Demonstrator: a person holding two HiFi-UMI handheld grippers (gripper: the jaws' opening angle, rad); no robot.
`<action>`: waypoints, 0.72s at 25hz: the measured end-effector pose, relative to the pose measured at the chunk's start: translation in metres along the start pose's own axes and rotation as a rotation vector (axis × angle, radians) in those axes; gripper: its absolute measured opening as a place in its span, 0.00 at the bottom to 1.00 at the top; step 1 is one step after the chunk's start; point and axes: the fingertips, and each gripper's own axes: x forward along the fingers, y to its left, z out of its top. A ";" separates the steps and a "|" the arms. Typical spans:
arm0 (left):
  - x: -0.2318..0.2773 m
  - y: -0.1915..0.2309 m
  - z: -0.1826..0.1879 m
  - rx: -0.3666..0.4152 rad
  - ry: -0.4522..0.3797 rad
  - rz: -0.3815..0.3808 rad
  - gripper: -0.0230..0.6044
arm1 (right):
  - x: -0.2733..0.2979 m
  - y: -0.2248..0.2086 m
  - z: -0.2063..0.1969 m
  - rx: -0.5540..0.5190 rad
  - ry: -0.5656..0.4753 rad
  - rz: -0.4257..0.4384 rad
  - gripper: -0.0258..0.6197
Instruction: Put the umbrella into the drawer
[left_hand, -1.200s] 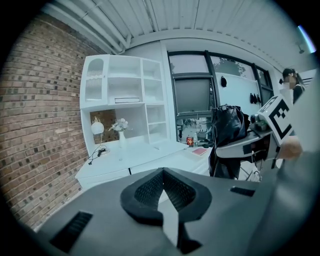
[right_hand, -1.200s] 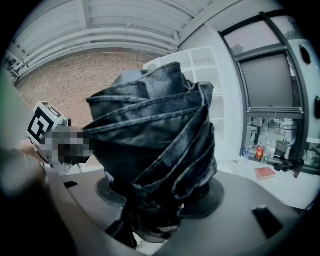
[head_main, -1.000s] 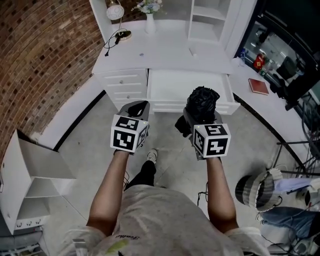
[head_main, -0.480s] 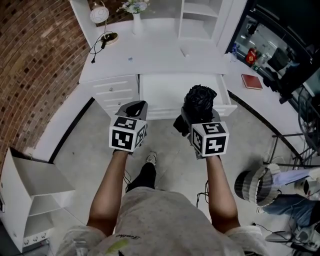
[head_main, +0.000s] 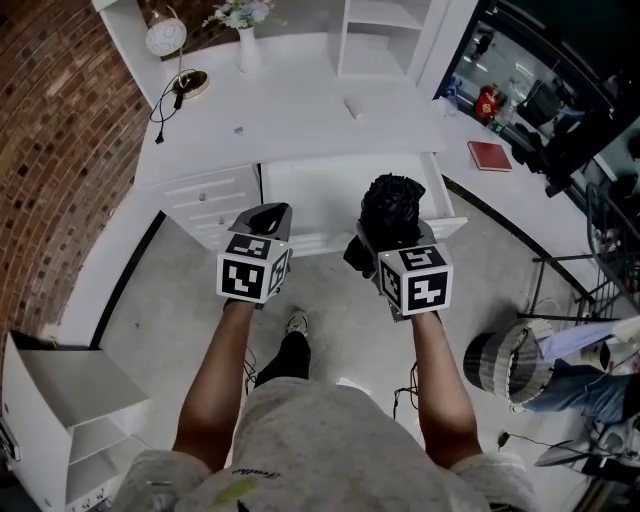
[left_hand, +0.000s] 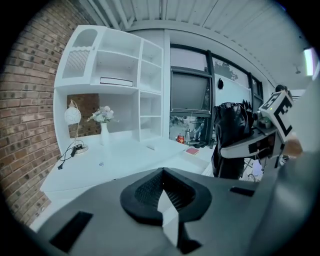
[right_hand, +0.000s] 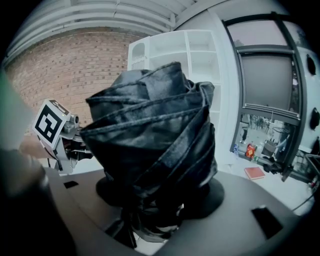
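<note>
A folded black umbrella (head_main: 394, 207) stands upright in my right gripper (head_main: 392, 232), which is shut on it; in the right gripper view the umbrella (right_hand: 155, 150) fills most of the frame. The white desk's middle drawer (head_main: 310, 190) is pulled open just ahead of both grippers, its inside white. My left gripper (head_main: 266, 217) is shut with nothing between its jaws, held level with the right one at the drawer's front left. From the left gripper view the umbrella (left_hand: 231, 140) shows at the right, held by the other gripper.
A white desk (head_main: 300, 105) carries a vase (head_main: 247, 45), a clock (head_main: 163, 36) with a cable, and a shelf unit (head_main: 375, 35). A red book (head_main: 488, 155) lies on the side counter. A brick wall (head_main: 50, 130) is at left, a white cabinet (head_main: 60, 400) and a basket (head_main: 510, 365) on the floor.
The view has shifted: the desk and open drawer sit further left and lower in the frame. Both grippers keep their pose, the umbrella still held upright.
</note>
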 end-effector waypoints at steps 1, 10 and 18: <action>0.005 0.002 0.001 -0.001 0.004 -0.007 0.03 | 0.004 -0.003 0.001 -0.001 0.013 -0.005 0.43; 0.043 0.027 0.001 -0.028 0.037 -0.051 0.03 | 0.037 -0.014 0.006 -0.019 0.126 -0.001 0.43; 0.070 0.031 -0.007 -0.037 0.063 -0.096 0.03 | 0.056 -0.017 -0.002 -0.130 0.261 0.028 0.43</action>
